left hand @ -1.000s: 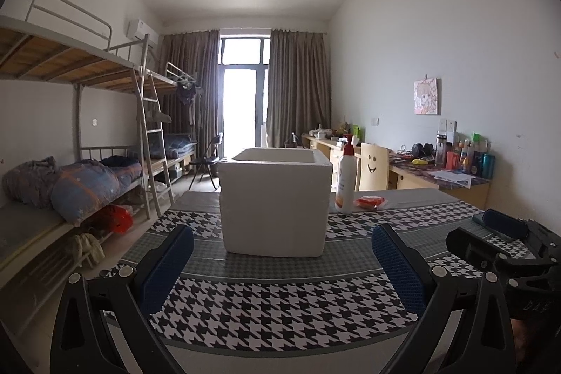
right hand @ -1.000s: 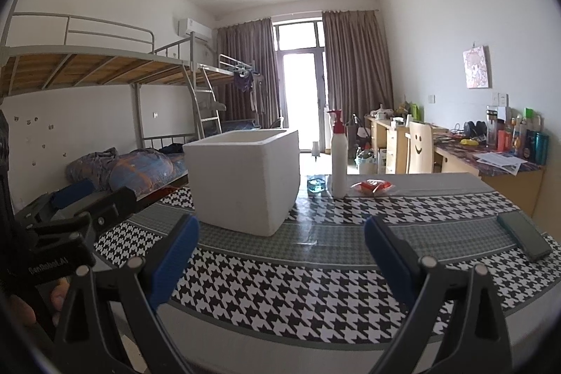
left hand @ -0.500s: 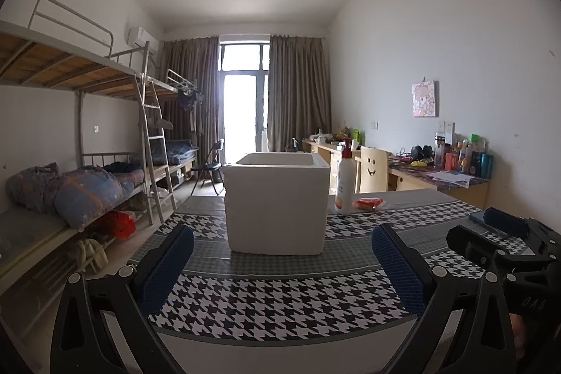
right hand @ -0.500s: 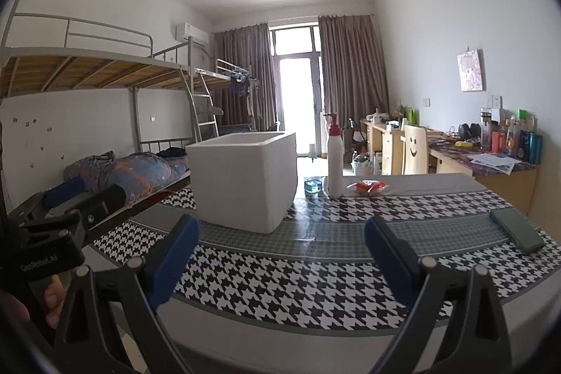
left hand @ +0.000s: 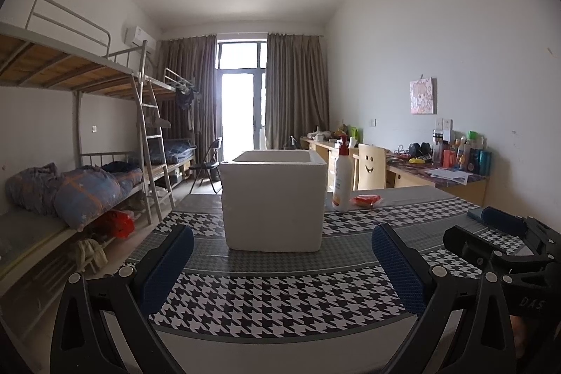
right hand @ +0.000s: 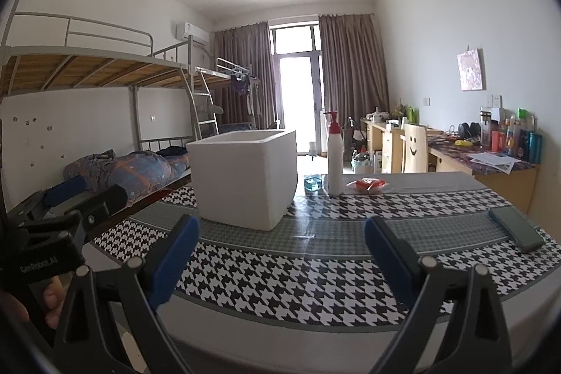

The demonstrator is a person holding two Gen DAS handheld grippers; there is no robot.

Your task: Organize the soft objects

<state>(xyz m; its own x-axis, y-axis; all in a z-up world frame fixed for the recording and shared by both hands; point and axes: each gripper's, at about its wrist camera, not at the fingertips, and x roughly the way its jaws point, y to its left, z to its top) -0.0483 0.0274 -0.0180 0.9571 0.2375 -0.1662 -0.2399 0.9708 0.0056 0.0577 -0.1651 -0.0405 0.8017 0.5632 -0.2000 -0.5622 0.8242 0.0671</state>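
Note:
A white foam box [left hand: 273,202] stands open-topped on the houndstooth tablecloth [left hand: 280,293]; it also shows in the right wrist view [right hand: 245,177]. A small red soft packet [left hand: 366,199] lies behind it to the right, also in the right wrist view [right hand: 368,184]. My left gripper [left hand: 280,258] is open and empty, at the table's near edge. My right gripper [right hand: 282,246] is open and empty, beside it on the right. The box's inside is hidden.
A white pump bottle with red top [left hand: 342,179] stands right of the box. A dark phone [right hand: 515,228] lies at the table's right. A small blue glass [right hand: 312,182] sits behind the box. Bunk beds [left hand: 70,163] left, desks [left hand: 438,170] right.
Both grippers have drawn back and risen slightly from the table; the box looks a little smaller and farther. Both stay open and empty.

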